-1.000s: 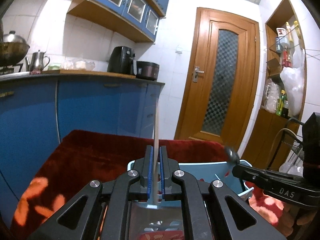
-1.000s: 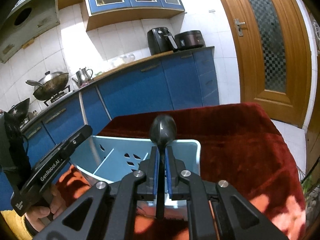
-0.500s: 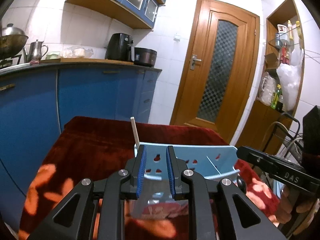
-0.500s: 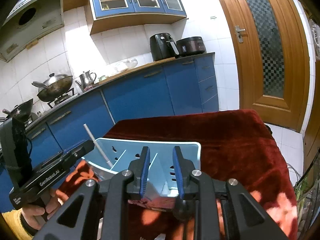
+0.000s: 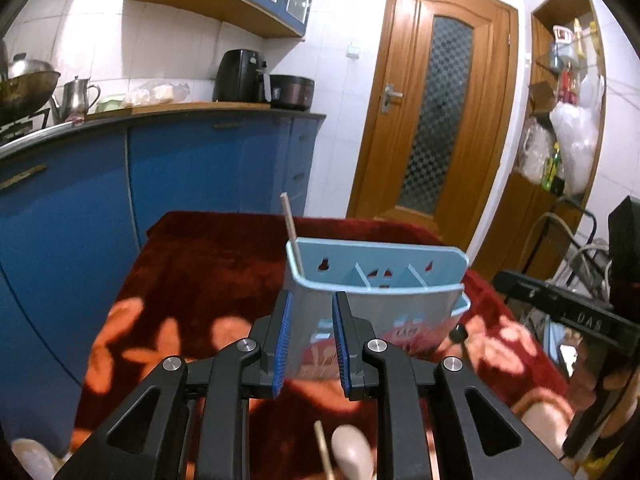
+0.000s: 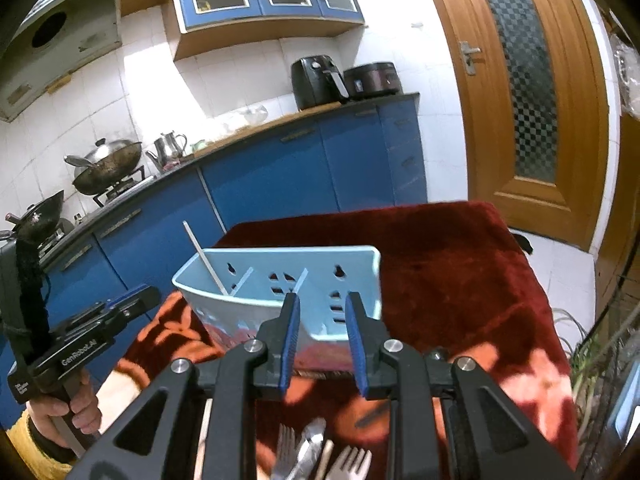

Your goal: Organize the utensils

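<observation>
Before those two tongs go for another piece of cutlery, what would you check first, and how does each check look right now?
1. Left tongs empty: ok, open, nothing between them.
2. Right tongs empty: ok, open.
3. Blue holder upright on the red cloth: ok.
4. Chopstick inside the holder: ok, leaning in the left end compartment.
5. Forks left to pick: ok, lying below the right tongs.
6. Spoon in the holder: cannot tell, not visible.
</observation>
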